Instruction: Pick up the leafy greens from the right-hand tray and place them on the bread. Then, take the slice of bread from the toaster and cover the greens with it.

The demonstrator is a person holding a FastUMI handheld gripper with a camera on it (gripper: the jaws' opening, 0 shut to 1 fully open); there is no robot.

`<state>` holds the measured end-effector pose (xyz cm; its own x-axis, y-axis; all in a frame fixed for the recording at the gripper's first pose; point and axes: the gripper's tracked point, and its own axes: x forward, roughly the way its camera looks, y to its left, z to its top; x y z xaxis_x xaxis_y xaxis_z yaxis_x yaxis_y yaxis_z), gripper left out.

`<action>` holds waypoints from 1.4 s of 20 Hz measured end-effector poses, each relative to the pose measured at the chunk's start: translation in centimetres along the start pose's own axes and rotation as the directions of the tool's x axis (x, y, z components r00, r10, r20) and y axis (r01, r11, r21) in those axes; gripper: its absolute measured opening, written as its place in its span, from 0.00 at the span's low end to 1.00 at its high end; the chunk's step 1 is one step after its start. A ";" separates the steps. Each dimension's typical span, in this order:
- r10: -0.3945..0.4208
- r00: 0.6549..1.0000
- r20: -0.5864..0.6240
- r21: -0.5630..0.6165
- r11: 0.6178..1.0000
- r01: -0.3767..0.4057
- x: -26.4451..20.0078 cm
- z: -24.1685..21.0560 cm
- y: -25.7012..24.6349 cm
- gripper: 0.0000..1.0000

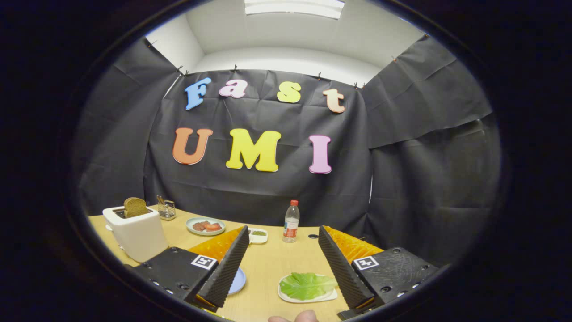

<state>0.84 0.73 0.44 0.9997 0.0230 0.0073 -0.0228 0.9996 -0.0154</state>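
Gripper view: hovering above a wooden table (272, 268) with the gripper (282, 264) spread wide, fingers well apart and gripping nothing, bare tabletop lying between them. Lying low in the frame, just right of centre: a leaf of green lettuce (307, 285) on a small white tray (286, 296), the tray's right edge tucked against the inner side of the right finger (342, 268). Peeking out from behind the left finger (228, 268), low and left of centre: the rim of a light blue plate (238, 281), most of it hidden, so whether any bread is sitting on it cannot be told. Standing at the left of the frame: a white toaster (136, 232) with a slice of brown bread (135, 207) sticking up out of its slot. Just behind the toaster, to its right: a small wire holder (166, 209) with something upright in it. Further right, toward the middle: a pale green plate (205, 226) carrying reddish food pieces, then a small white dish (258, 235) with something green inside, partly covered by the left fingertip. Standing upright near the centre of the frame, beyond the fingers: a clear plastic bottle (291, 222) with a red cap. Showing at the very bottom edge, centre: part of a person's fingertips (296, 317).
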 end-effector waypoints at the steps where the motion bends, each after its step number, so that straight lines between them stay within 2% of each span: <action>1: 0.000 1.000 -0.003 -0.003 1.000 0.000 0.0 0.0 -0.1 0.95; 13: 0.010 0.998 -0.058 0.016 1.000 -0.009 0.8 -2.5 -2.0 0.95; 18: 0.015 0.996 -0.090 -0.012 1.000 -0.016 1.5 -4.2 -2.7 0.95; 28: 0.053 0.962 -0.268 -0.019 0.998 -0.060 4.3 -10.9 -2.9 0.95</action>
<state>5.29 -2.27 -10.38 0.9625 0.0709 -0.2618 -0.0828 0.9960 -0.0349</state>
